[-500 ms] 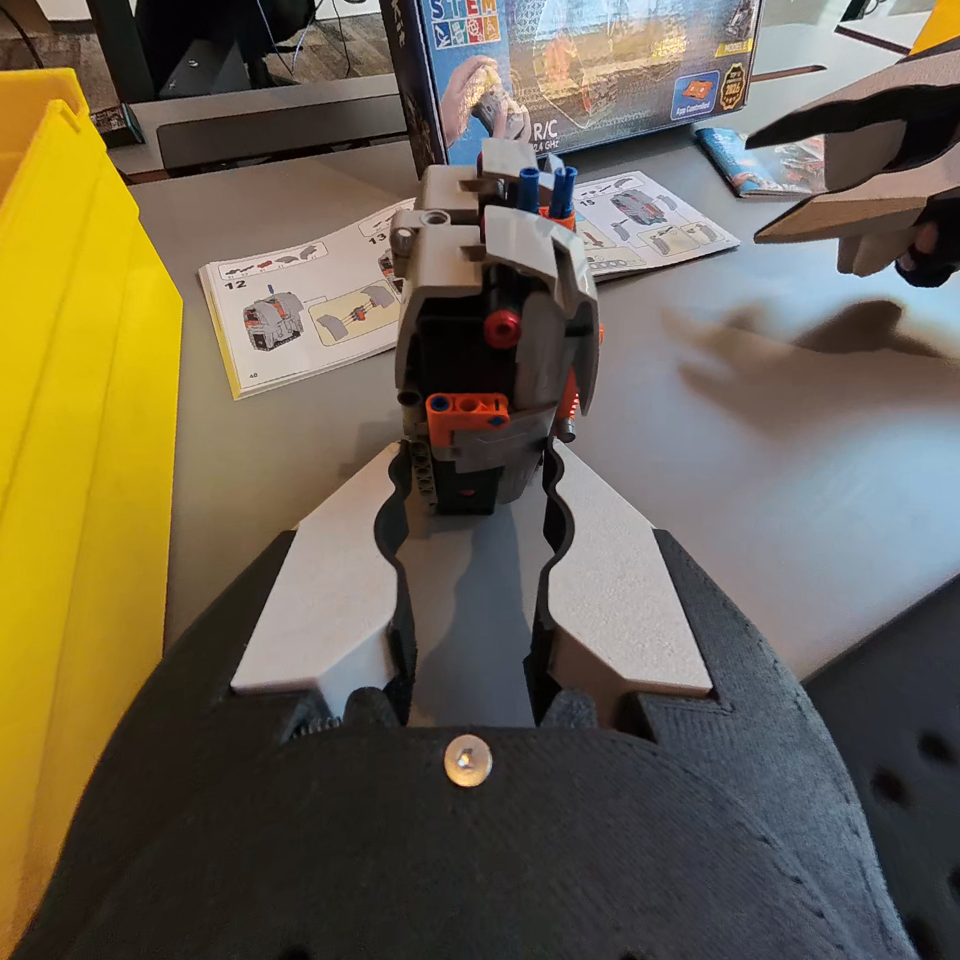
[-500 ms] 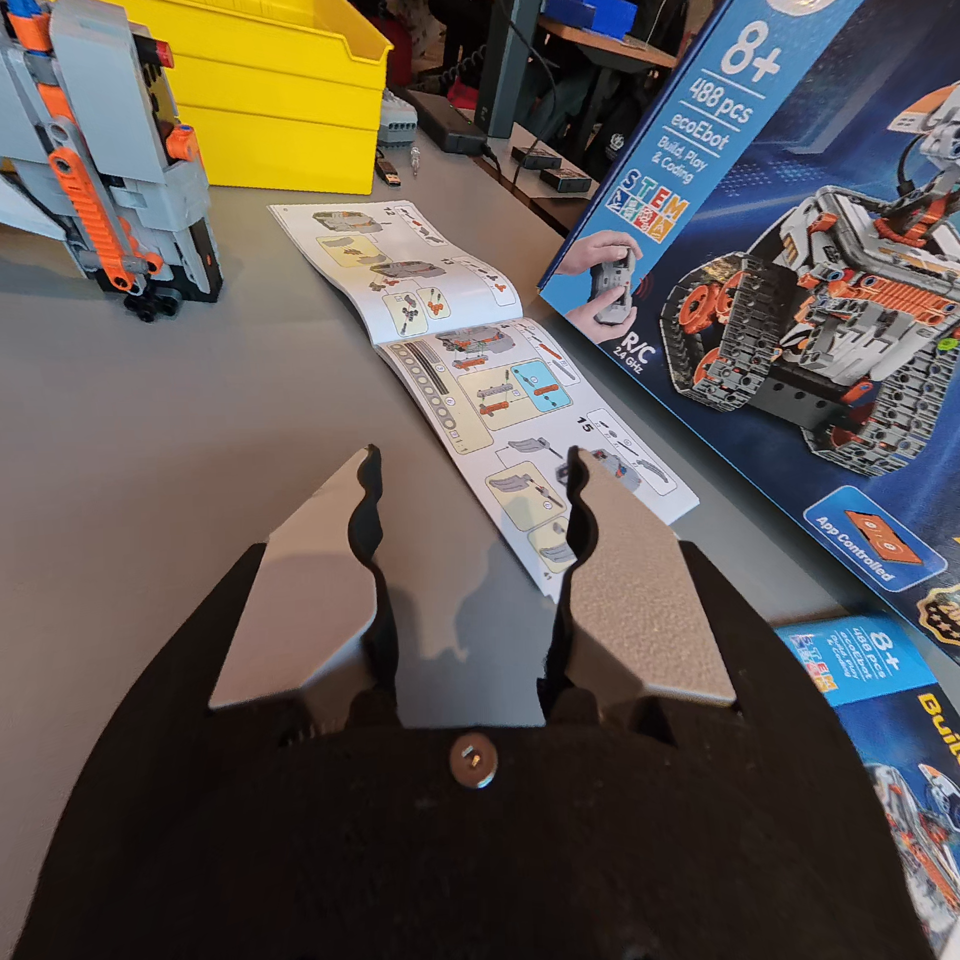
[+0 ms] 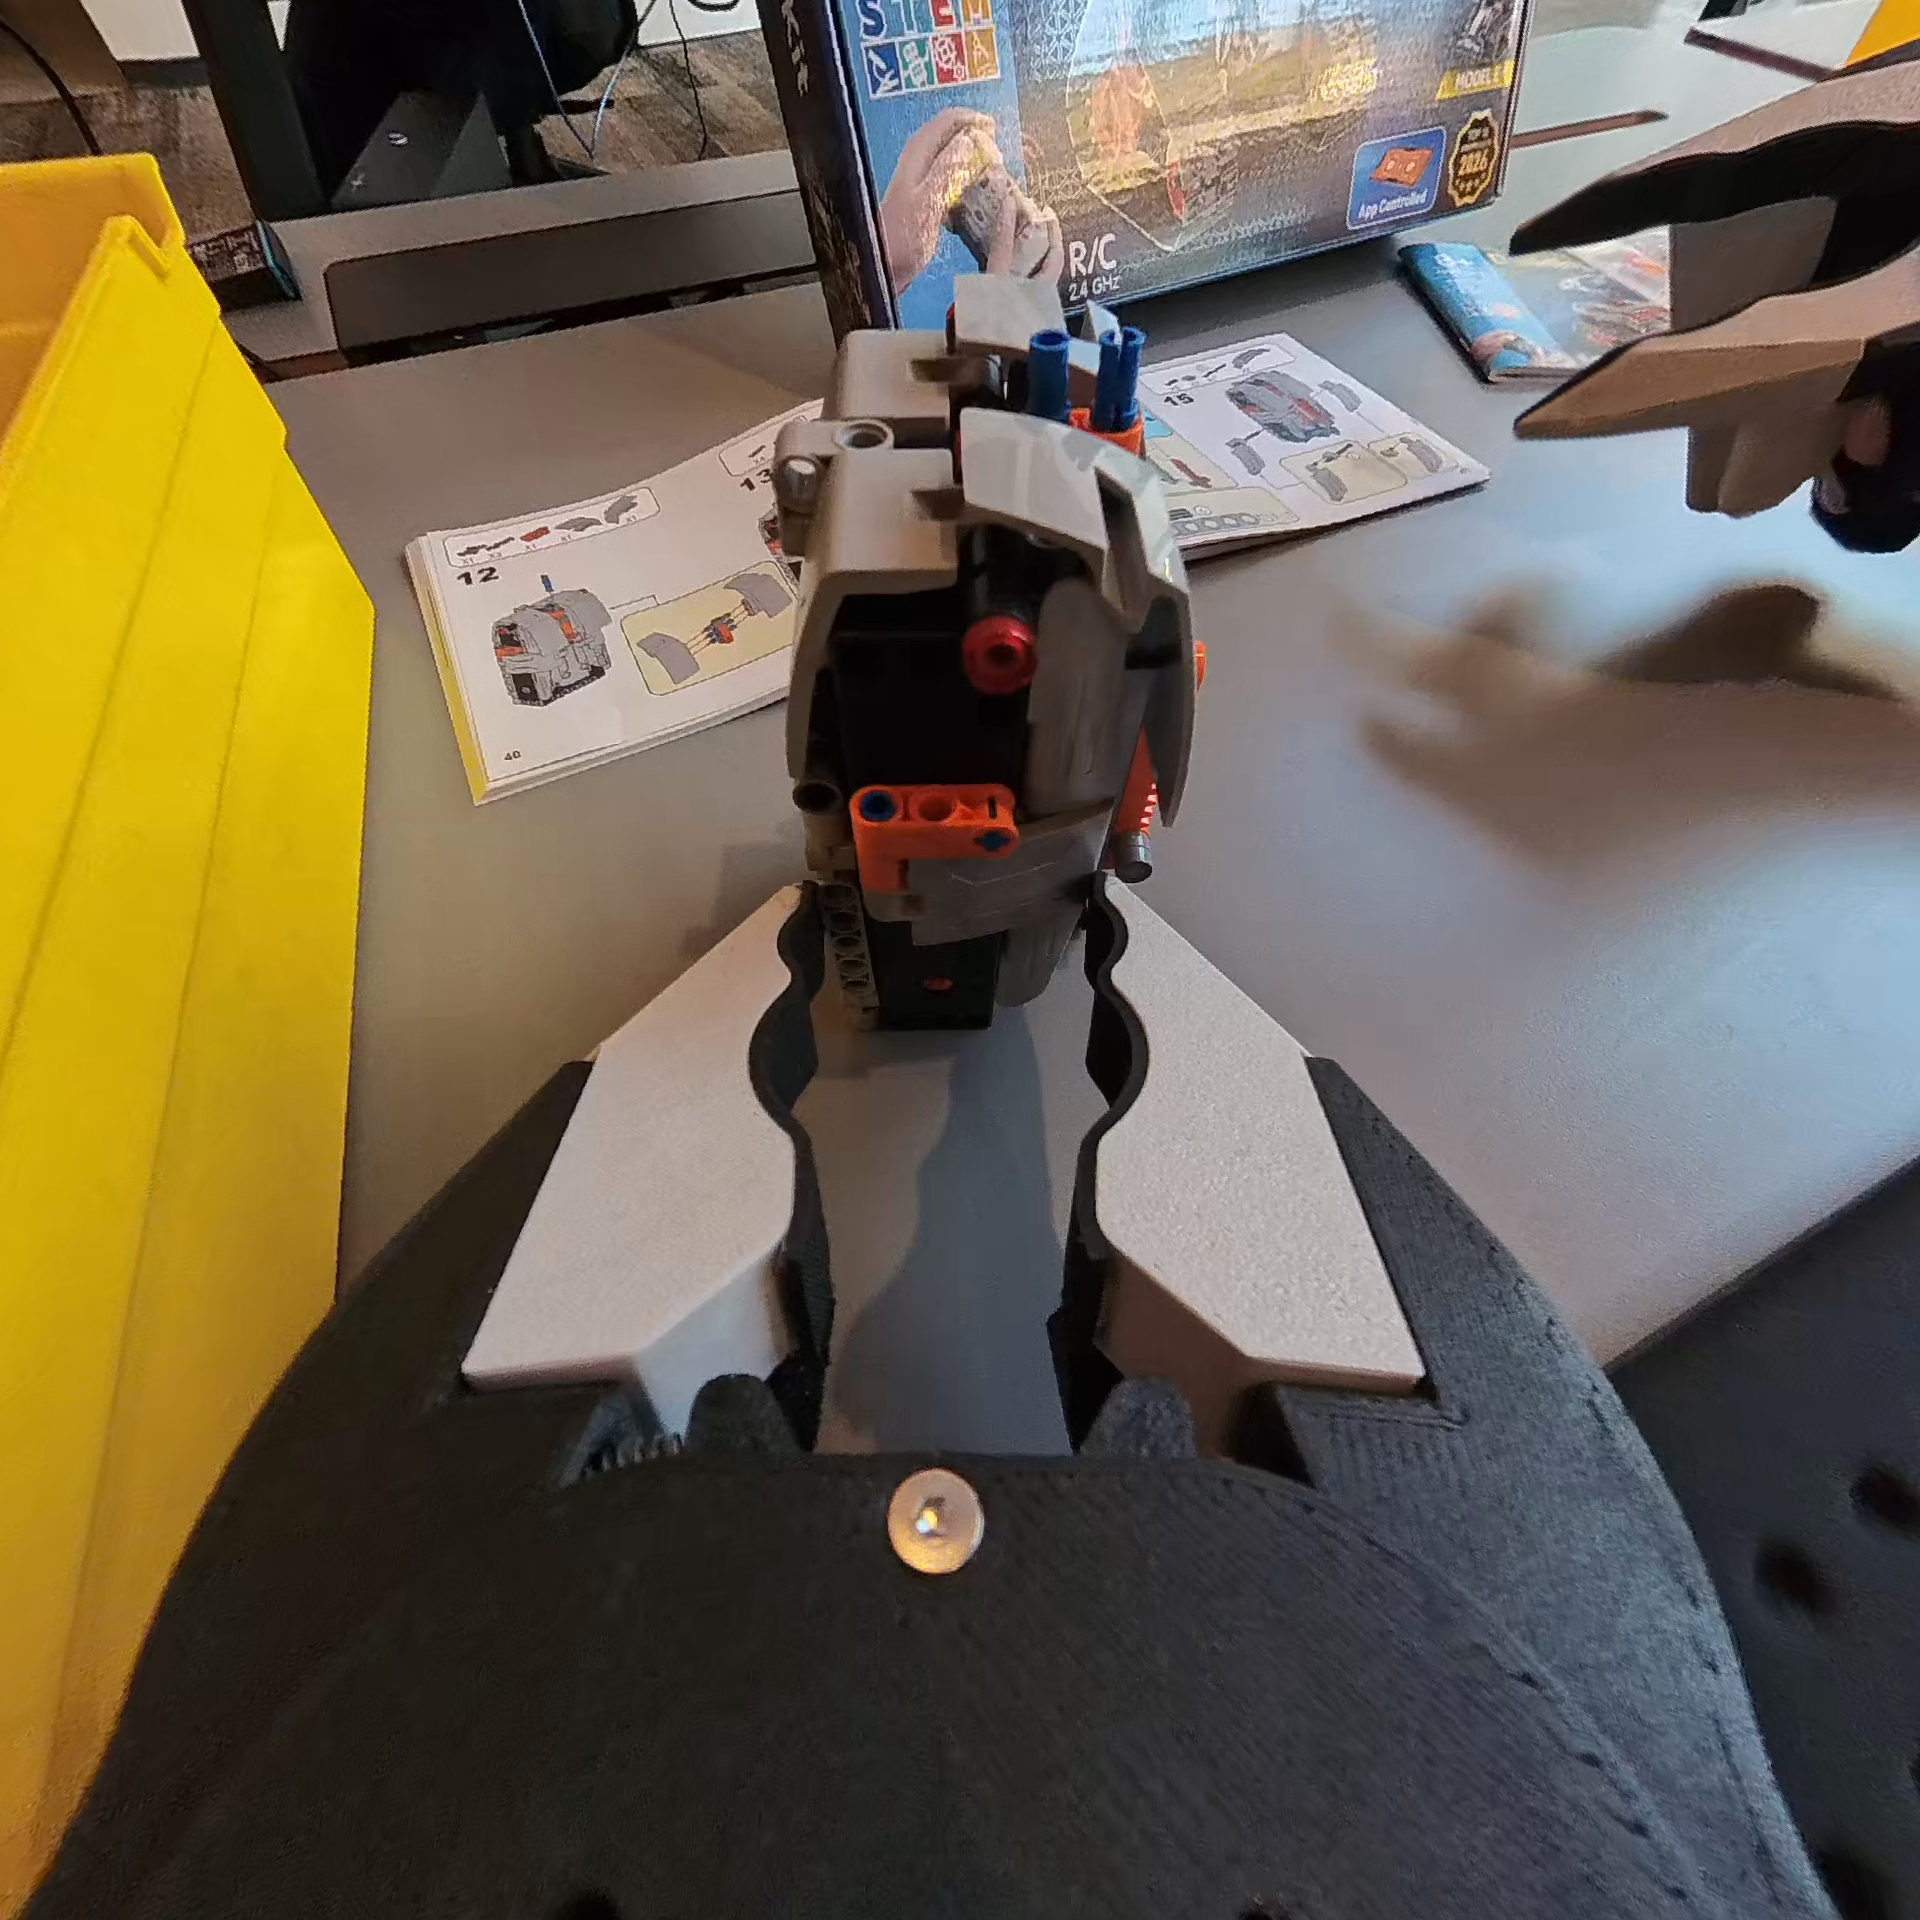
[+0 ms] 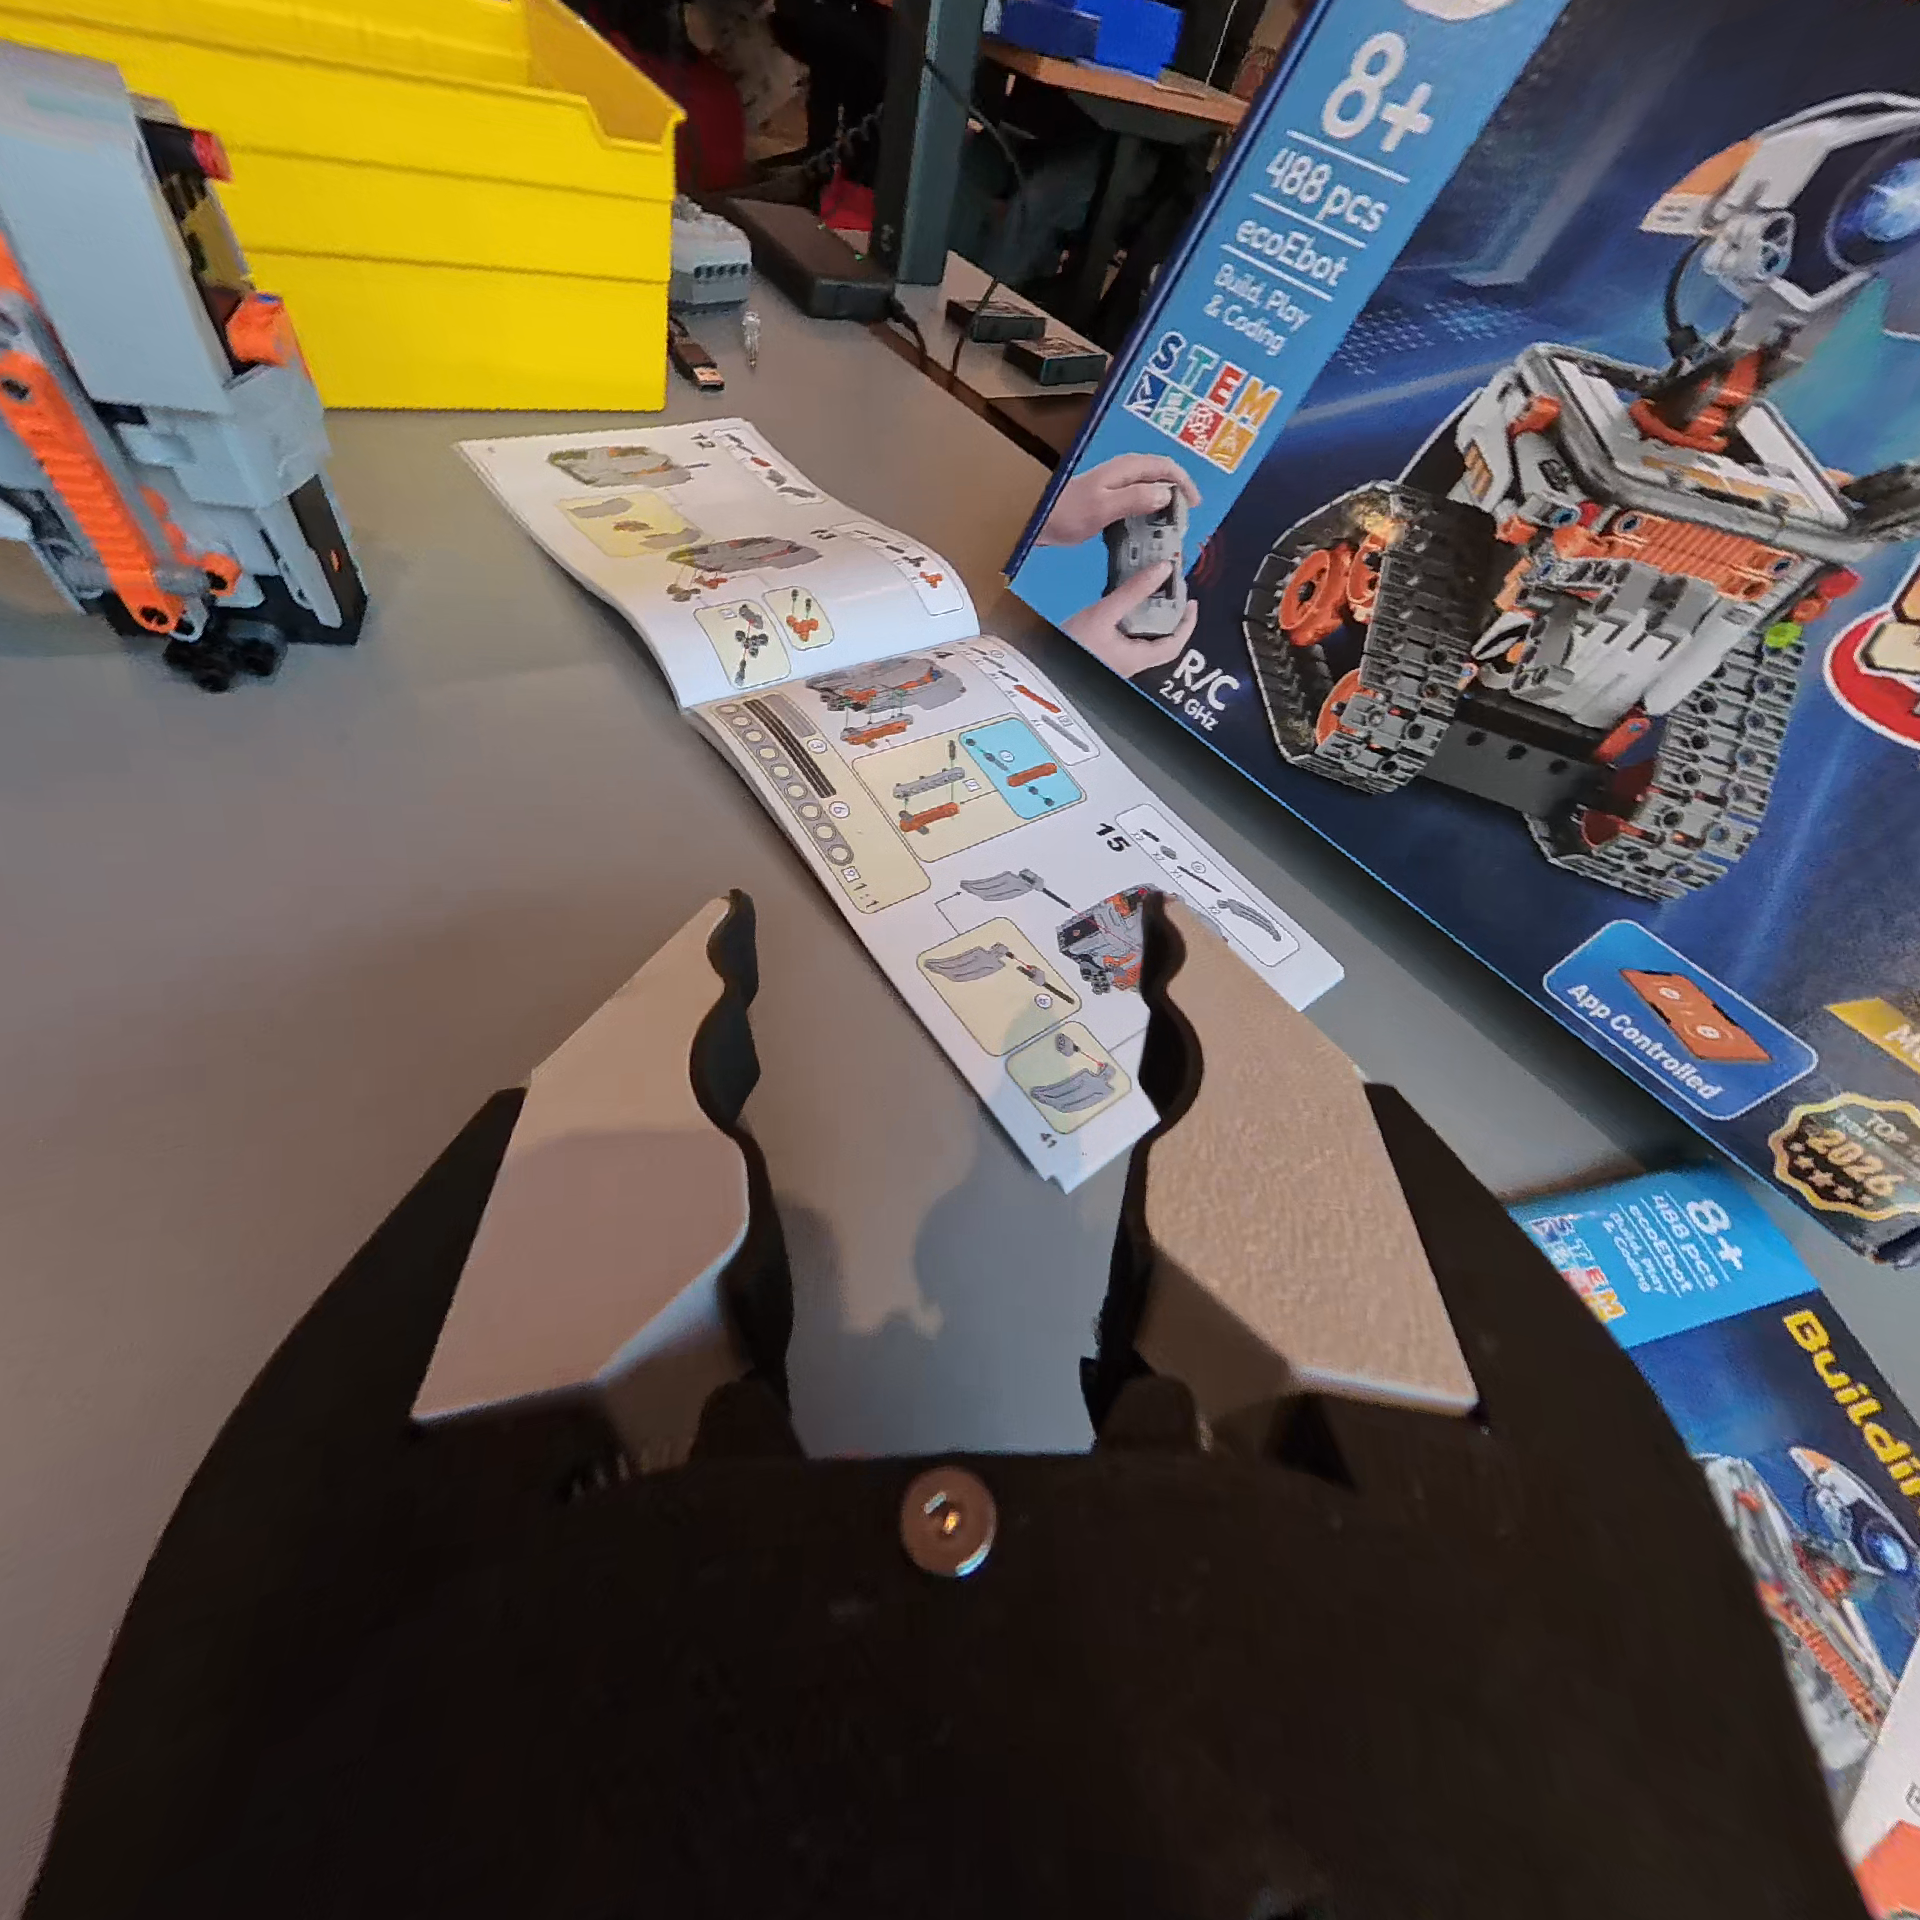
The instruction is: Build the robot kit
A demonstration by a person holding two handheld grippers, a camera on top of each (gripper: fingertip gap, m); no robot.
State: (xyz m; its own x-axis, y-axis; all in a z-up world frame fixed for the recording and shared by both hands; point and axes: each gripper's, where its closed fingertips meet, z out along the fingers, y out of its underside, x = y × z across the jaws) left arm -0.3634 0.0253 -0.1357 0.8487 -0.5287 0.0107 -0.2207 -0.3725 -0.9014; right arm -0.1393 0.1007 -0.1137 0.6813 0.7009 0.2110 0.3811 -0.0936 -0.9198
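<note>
A grey, black and orange brick model [image 3: 987, 665] stands on the grey table [image 3: 1403, 987]. My left gripper [image 3: 951, 904] is shut on the model's lower end, one fingertip on each side. The model also shows at the left edge of the right wrist view [image 4: 156, 436], tilted. My right gripper [image 4: 945, 914] is open and empty, hovering above the table at the near edge of an open instruction booklet [image 4: 883, 769]. The right gripper also shows at the far right of the left wrist view [image 3: 1704, 343], apart from the model.
Yellow bins [image 3: 135, 831] stand along the left, also in the right wrist view [image 4: 436, 239]. A large blue toy box [image 4: 1558, 520] stands upright behind the booklet [image 3: 623, 634]. A small blue booklet [image 4: 1766, 1403] lies at the right. Small dark items [image 4: 707, 364] lie by the bins.
The right gripper has shifted slightly, rising a little in the left wrist view. The left gripper and the model have stayed in place.
</note>
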